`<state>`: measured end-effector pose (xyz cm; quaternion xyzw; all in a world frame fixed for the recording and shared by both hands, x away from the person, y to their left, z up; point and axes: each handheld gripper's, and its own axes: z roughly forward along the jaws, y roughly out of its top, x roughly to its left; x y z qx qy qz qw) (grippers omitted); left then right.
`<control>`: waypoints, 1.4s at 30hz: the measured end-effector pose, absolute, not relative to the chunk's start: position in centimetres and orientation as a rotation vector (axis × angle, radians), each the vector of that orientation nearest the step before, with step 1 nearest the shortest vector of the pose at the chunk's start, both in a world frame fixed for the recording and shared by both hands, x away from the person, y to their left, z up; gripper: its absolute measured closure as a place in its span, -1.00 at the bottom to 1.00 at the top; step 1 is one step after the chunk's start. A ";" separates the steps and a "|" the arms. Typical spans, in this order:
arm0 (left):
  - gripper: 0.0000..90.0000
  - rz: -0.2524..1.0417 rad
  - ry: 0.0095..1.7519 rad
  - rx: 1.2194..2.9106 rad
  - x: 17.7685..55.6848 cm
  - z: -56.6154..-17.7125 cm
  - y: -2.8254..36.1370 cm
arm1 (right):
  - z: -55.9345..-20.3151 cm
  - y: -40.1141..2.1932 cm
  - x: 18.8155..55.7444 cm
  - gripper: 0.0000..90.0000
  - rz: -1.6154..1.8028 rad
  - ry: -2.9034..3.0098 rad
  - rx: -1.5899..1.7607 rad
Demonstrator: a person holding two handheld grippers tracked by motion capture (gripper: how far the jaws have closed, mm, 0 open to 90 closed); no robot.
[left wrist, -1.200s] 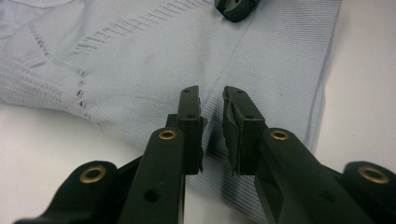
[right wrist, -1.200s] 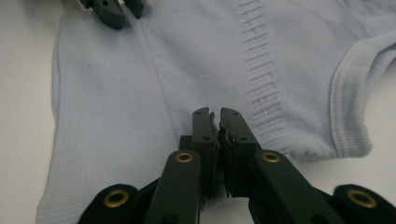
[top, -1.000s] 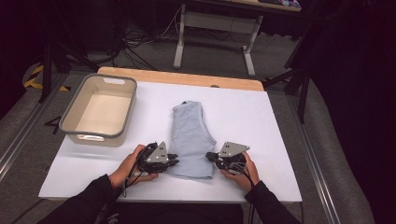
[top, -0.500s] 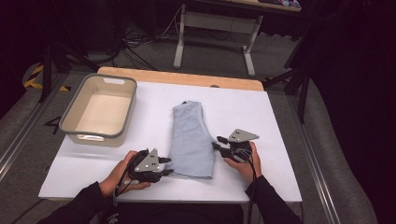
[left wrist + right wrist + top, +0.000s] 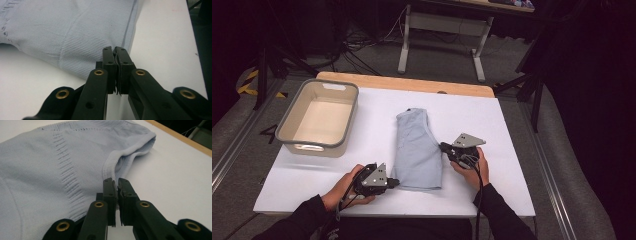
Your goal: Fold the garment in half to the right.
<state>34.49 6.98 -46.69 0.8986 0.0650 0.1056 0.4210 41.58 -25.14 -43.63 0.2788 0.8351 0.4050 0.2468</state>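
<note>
A light blue knit garment (image 5: 417,145) lies folded into a long strip in the middle of the white table (image 5: 522,125). My left gripper (image 5: 396,182) rests at its near left corner, jaws shut. In the left gripper view the tips (image 5: 114,50) touch the ribbed hem of the garment (image 5: 75,30), with no cloth visible between them. My right gripper (image 5: 443,146) sits at the strip's right edge, also shut. In the right gripper view its tips (image 5: 115,181) meet the ribbed armhole edge of the garment (image 5: 50,170).
A beige plastic bin (image 5: 312,147) stands at the table's left side. A wooden strip (image 5: 412,82) runs along the table's far edge. Beyond it a metal stand (image 5: 439,30) and cables lie on the dark floor.
Both grippers have drawn back from the garment's near hem. The left slid down and left to the corner; the right moved up along the right edge. The garment lies unchanged.
</note>
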 end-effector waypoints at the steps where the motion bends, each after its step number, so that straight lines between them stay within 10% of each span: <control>1: 0.94 0.271 0.165 2.248 34.4 -46.7 6.9 | -43.5 -25.1 41.6 0.91 1.101 2.273 0.751; 34: 0.69 0.410 0.232 2.099 35.3 -43.6 8.2 | -41.7 -26.3 40.6 0.59 1.194 2.123 0.776; 42: 0.78 0.433 0.244 2.079 39.4 -42.7 5.5 | -42.0 -24.5 40.3 1.00 1.237 2.223 0.667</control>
